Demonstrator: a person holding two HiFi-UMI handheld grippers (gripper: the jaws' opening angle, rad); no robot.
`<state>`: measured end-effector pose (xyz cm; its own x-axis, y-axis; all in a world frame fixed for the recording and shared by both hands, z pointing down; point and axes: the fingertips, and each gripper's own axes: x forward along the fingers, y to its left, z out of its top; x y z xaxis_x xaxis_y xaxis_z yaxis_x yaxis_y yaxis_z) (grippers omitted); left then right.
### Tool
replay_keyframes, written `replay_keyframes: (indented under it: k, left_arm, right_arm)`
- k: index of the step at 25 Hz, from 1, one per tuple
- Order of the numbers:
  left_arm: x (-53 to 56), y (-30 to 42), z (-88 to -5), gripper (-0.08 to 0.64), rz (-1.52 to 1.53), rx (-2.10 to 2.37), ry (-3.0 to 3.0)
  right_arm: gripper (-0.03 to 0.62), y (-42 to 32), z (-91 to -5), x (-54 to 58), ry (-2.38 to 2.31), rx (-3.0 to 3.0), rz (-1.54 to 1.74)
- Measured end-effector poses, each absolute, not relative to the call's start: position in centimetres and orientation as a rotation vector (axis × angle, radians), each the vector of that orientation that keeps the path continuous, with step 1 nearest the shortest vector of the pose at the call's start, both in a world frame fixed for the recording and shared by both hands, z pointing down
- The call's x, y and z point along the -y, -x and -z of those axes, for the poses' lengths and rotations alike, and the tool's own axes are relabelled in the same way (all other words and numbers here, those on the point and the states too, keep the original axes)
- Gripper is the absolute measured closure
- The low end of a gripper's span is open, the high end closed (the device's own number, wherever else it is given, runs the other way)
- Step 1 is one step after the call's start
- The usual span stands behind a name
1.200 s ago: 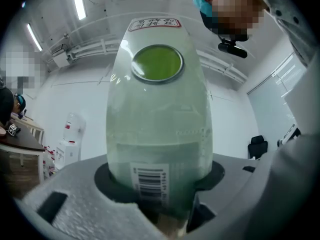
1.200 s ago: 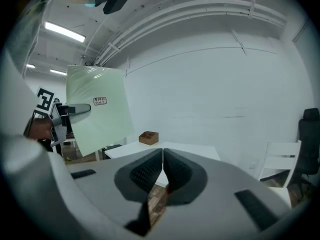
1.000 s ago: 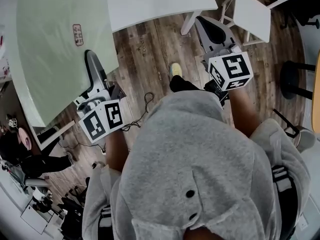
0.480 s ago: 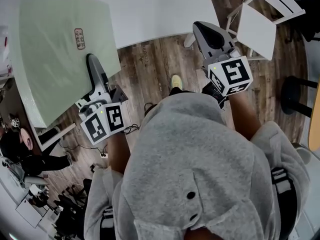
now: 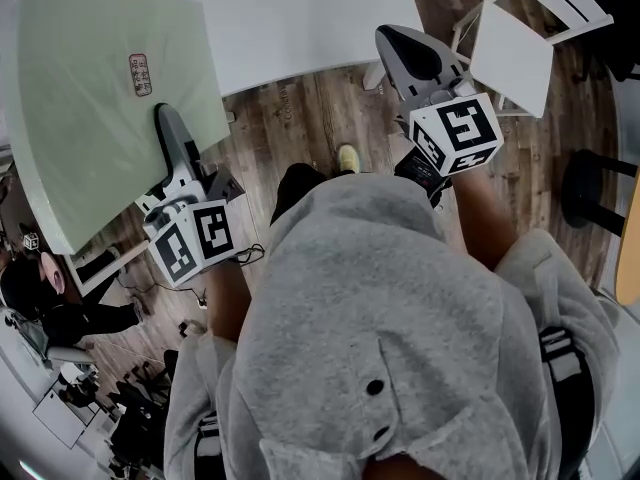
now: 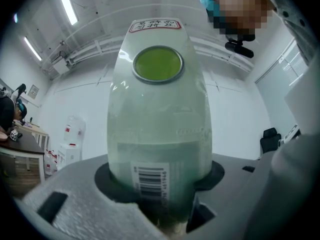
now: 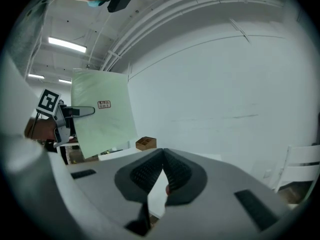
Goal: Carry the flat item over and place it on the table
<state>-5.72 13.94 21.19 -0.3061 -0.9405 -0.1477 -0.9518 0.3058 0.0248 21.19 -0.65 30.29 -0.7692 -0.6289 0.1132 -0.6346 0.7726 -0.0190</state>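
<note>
The flat item is a large pale green board [image 5: 100, 98] with a small red label [image 5: 139, 73], held out at the left over the wooden floor. My left gripper [image 5: 165, 118] is shut on its near edge. In the left gripper view the board [image 6: 160, 109] rises between the jaws of the left gripper [image 6: 165, 204], barcode sticker lowest. My right gripper [image 5: 400, 53] is at the upper right, shut with nothing in it. Its own view shows the pads of the right gripper [image 7: 162, 159] meeting, with the board [image 7: 102, 114] off to the left.
A white table [image 5: 300, 18] lies ahead, across the top of the head view. A white chair [image 5: 510, 38] stands at its right end. A small wooden box [image 7: 145, 143] sits on the table. Cables lie on the floor [image 5: 290, 128] near my feet.
The board and my left gripper have shifted left and slightly up in the head view. The right gripper has moved up towards the white table. My legs have stepped forward.
</note>
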Motion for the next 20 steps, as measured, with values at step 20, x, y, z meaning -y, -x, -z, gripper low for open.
replay_keyframes:
  k: [20]
  left_arm:
    - [-12.4,7.5,-20.9,0.282,-0.169,-2.405,1.781]
  right_arm:
    - [0.565,-19.0,-29.1,1.4,-1.005,2.898,-0.043]
